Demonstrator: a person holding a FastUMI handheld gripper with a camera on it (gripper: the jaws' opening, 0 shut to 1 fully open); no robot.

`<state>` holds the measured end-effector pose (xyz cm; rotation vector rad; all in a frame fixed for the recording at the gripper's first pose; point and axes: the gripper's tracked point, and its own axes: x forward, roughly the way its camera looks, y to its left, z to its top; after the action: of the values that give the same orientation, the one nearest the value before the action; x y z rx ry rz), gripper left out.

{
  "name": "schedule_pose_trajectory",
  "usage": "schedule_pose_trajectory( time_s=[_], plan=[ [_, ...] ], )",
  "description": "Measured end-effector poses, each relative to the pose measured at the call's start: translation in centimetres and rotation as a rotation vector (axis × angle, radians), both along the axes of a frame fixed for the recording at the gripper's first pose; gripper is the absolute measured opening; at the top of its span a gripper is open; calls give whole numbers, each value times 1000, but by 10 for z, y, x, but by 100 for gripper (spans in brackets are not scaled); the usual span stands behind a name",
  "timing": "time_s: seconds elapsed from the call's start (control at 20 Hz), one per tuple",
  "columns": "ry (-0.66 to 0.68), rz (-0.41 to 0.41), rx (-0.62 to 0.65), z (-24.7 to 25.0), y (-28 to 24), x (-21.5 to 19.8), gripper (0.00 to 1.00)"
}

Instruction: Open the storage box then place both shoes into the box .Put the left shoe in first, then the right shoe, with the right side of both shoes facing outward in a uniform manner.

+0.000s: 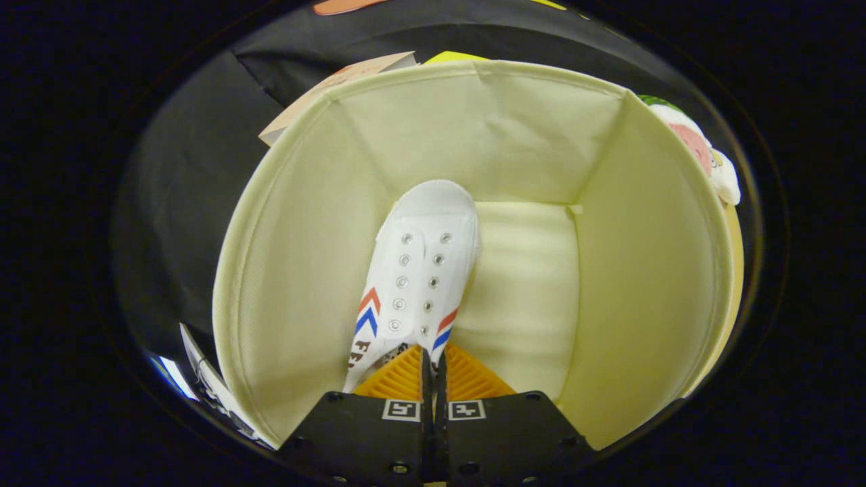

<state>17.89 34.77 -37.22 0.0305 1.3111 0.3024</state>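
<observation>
A white sneaker (421,260) with red and blue chevrons on its sides hangs toe-down inside the open cream fabric storage box (304,237). Its toe reaches the box floor near the back wall, left of the middle. My gripper (433,362) is shut on the shoe's rear collar, the fingers nearly touching with only thin fabric between them. The heel is hidden behind the fingers. The box floor to the right of the shoe is bare.
A tan cardboard flap (338,84) sticks up behind the box's back left corner. A soft toy or cloth with pink and green (700,152) lies past the right wall. Printed paper (203,379) shows outside the box's near left corner.
</observation>
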Motion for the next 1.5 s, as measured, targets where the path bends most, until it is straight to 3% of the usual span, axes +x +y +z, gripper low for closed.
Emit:
schedule_pose_trajectory(
  time_s=[0.15,0.25,0.4,0.5,0.7,0.9,1.15,1.35,1.5],
  plan=[
    [2,31,28,10,-2,0,5],
    [-17,74,63,29,-4,-7,20],
    [-48,145,123,75,-14,-23,70],
    [-102,178,133,107,-31,-31,98],
    [-162,205,186,154,-78,-51,96],
    [-191,159,195,167,-157,-55,96],
    [-168,34,162,141,-266,-44,96],
    [-158,-62,50,101,-361,-28,96],
    [-136,-87,-35,68,-413,-20,96]
  ],
)
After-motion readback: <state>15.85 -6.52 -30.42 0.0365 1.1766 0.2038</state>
